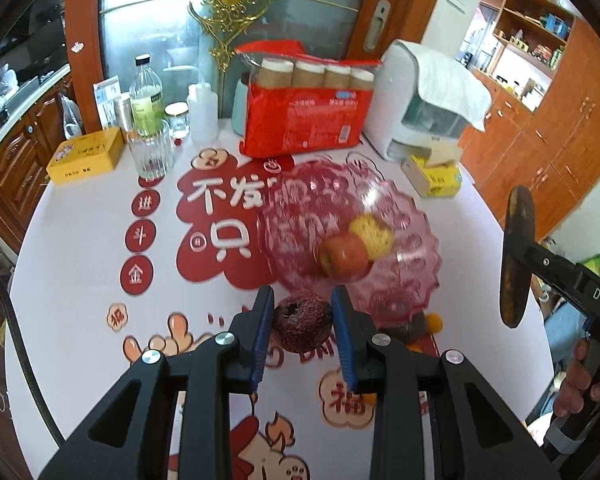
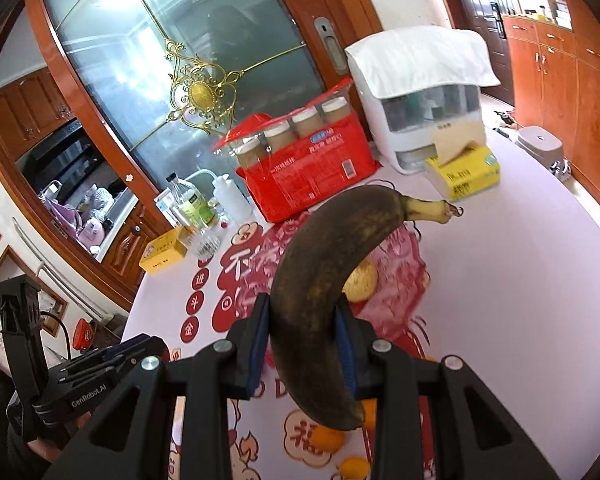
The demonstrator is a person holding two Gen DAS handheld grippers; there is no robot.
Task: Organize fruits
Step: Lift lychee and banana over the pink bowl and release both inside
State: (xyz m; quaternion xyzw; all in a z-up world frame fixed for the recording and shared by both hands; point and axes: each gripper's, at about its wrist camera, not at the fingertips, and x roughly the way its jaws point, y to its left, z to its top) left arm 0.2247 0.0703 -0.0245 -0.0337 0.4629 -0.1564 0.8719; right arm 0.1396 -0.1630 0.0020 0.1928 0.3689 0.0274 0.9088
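While the round white tabletop (image 1: 80,280) with its red printed characters carries everything, a yellow rectangular tin box (image 1: 85,156) sits near its far left edge, with a ribbed clear drinking glass (image 1: 150,151) just beside it and a clear bottle with a green label (image 1: 145,98) behind the glass. Toward the far edge stands a red plastic pack of paper cups (image 1: 306,114). Near the tabletop's middle rests a scalloped pink glass bowl (image 1: 412,280), holding a red apple (image 1: 343,256) and a yellow round fruit (image 1: 374,234) that touch each other. At the bowl's near rim, the left gripper (image 1: 302,330) has its blue-padded fingers (image 1: 263,328) clenched on a dark red wrinkled round fruit (image 1: 302,326), which sits over the table surface in front of the bowl. Small orange fruits (image 2: 328,438) lie near the tabletop's front edge. Farther right, the right gripper (image 2: 302,344) grasps a blackened overripe banana (image 2: 324,292) by its middle, holding it in the air above the bowl, stem pointing away. A yellow tissue box (image 2: 466,176) stands at the far right edge, just beside a white cloth-topped appliance (image 2: 416,92).
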